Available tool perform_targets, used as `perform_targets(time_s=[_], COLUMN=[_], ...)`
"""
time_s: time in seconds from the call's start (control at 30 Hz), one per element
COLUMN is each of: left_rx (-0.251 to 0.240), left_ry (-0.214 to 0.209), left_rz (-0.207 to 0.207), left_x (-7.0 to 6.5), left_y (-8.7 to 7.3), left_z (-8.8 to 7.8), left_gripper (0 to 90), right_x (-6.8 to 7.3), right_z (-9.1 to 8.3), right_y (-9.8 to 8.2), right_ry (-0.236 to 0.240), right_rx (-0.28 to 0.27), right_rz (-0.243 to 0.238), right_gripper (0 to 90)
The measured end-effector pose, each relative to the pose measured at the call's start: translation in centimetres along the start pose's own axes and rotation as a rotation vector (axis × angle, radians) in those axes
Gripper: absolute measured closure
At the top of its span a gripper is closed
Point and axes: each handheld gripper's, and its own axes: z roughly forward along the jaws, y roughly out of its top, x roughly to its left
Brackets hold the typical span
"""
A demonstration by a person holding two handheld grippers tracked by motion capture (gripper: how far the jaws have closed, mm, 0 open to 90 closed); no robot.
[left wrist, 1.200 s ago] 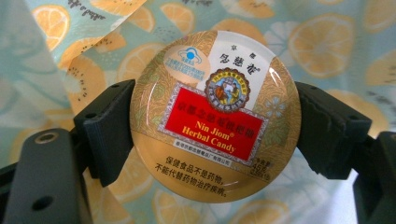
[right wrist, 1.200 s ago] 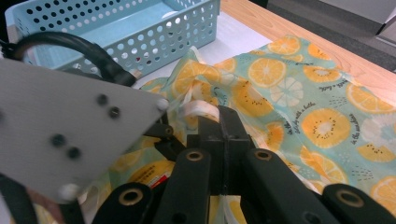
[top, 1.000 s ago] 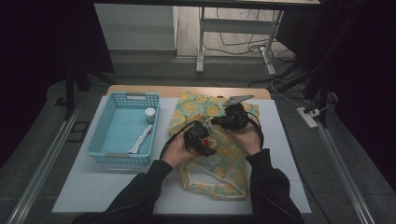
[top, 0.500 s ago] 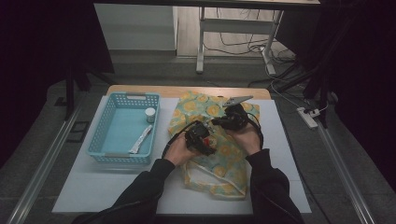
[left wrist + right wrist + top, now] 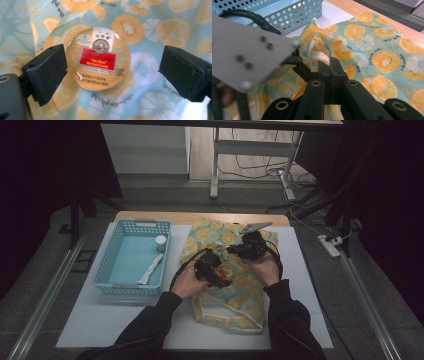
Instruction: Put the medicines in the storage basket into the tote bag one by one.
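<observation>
The left claw (image 5: 112,72) is spread wide, its jaws having just been opening, and a round tin (image 5: 98,58) lies between them, untouched, on the fruit-print bag (image 5: 230,285) on the desk (image 5: 100,325). The tin's red label reads "Nin Jiom Herbal Candy", blurred but legible. The right claw (image 5: 331,68) is pressed together, pinching the bag's pale edge. The bag's print carries small script, too small to read. A blue basket (image 5: 131,260) sits beside the bag
</observation>
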Motion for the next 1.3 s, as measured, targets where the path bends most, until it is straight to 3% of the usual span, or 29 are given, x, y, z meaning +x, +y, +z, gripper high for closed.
perform_targets(time_s=[0.13, 0.47, 0.8, 1.0, 1.3], left_rx=[-0.034, -0.080, -0.082, -0.121, -0.135], left_ry=[-0.045, -0.061, -0.075, -0.100, -0.062], left_rz=[-0.010, -0.008, -0.013, -0.030, -0.057], left_x=[-0.4, -1.2, -0.8, -0.2, 0.6], left_y=[-0.3, -1.3, -2.3, -3.0, -4.2], left_z=[-1.2, -3.8, -5.5, -6.7, -8.6], left_gripper=[3.8, 0.0, 0.3, 0.2, 0.0], right_x=[0.0, 0.2, 0.1, 0.1, 0.1], right_z=[0.0, 0.1, 0.1, 0.0, 0.0], right_y=[0.0, 0.0, 0.0, 0.0, 0.0], right_ry=[0.002, 0.006, 0.005, 0.004, 0.002], right_rx=[0.001, 0.002, 0.004, 0.004, 0.004], right_rz=[0.003, -0.002, -0.003, -0.003, -0.001], right_gripper=[90.0, 89.9, 89.9, 89.9, 89.9])
